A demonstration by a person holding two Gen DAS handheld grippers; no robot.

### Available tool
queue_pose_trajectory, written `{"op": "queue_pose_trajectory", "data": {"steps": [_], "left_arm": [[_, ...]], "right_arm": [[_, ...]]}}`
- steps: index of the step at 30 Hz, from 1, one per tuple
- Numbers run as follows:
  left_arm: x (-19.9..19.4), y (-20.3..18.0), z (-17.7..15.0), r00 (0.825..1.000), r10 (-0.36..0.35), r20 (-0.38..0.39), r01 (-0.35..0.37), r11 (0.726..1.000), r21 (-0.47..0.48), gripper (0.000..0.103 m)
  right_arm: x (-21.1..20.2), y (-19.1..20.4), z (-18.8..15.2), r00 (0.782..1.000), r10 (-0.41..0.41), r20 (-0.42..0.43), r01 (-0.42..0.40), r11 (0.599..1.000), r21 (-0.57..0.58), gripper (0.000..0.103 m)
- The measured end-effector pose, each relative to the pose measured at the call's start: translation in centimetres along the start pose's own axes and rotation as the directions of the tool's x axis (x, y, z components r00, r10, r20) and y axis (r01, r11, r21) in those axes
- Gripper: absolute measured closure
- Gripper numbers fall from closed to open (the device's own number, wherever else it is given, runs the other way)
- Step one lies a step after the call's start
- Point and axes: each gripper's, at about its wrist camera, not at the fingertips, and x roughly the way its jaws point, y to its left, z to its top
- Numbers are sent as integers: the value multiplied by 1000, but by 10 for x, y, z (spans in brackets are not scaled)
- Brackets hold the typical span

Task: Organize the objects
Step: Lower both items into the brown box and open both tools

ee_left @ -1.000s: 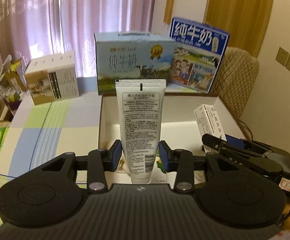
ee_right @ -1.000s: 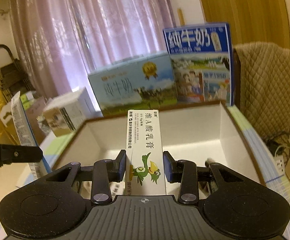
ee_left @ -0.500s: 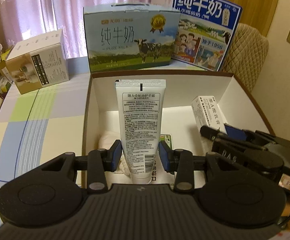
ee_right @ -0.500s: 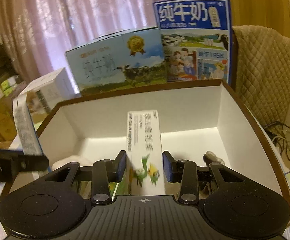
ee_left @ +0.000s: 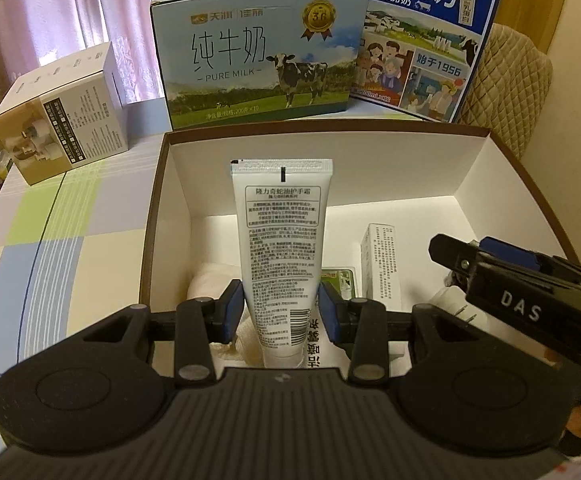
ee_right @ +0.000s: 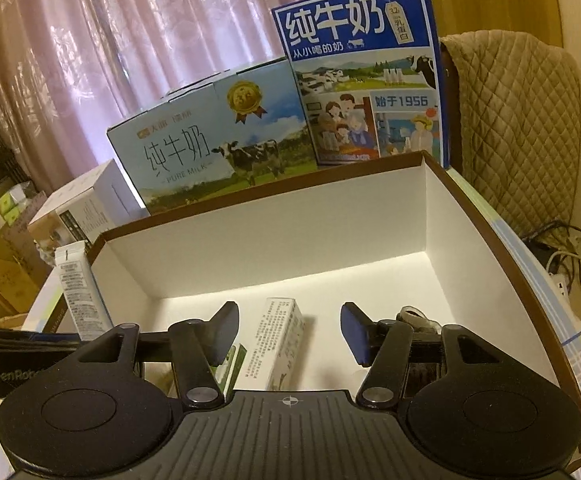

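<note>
My left gripper [ee_left: 281, 307] is shut on a white hand-cream tube [ee_left: 281, 248], held upright over the near left part of an open brown box with a white inside [ee_left: 370, 160]. My right gripper [ee_right: 289, 330] stands open above the box [ee_right: 330, 240], nothing between its fingers. A small white ointment carton [ee_right: 280, 342] lies on the box floor just below it, also seen as the carton [ee_left: 382, 264] in the left wrist view. The tube [ee_right: 80, 296] shows at the left edge of the right wrist view. The right gripper [ee_left: 490, 272] reaches in from the right.
A cream cloth [ee_left: 210, 284], a green-printed packet [ee_left: 340, 280] and a small dark object [ee_right: 414, 318] also lie in the box. Behind it stand a pale blue milk carton [ee_left: 258, 68], a dark blue milk carton [ee_left: 422, 40] and a white box [ee_left: 62, 112]. A quilted chair [ee_right: 518, 128] is right.
Both grippers moved forward over the box. My right gripper opened and let go of the ointment carton, which now lies in the box. The left still holds the tube.
</note>
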Motion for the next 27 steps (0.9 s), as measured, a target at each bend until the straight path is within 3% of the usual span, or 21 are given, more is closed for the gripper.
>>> {"op": "queue_pose_trajectory", "data": {"steps": [9, 12, 21, 27], "left_arm": [[10, 9, 10, 1000, -1, 7, 2, 1000, -31, 66], [6, 10, 12, 999, 8, 36, -7, 1000, -22, 43], [-3, 11, 13, 998, 18, 56, -18, 1000, 10, 27], [-7, 10, 8, 998, 24, 54, -26, 999, 30, 23]], "right_arm": [[2, 1, -1, 1000, -19, -9, 19, 1000, -21, 47], [0, 2, 0, 1000, -25, -8, 24, 999, -32, 45], [-5, 6, 3, 999, -36, -11, 34, 995, -97, 42], [-8, 3, 4, 996, -79, -44, 71, 985, -155, 41]]}}
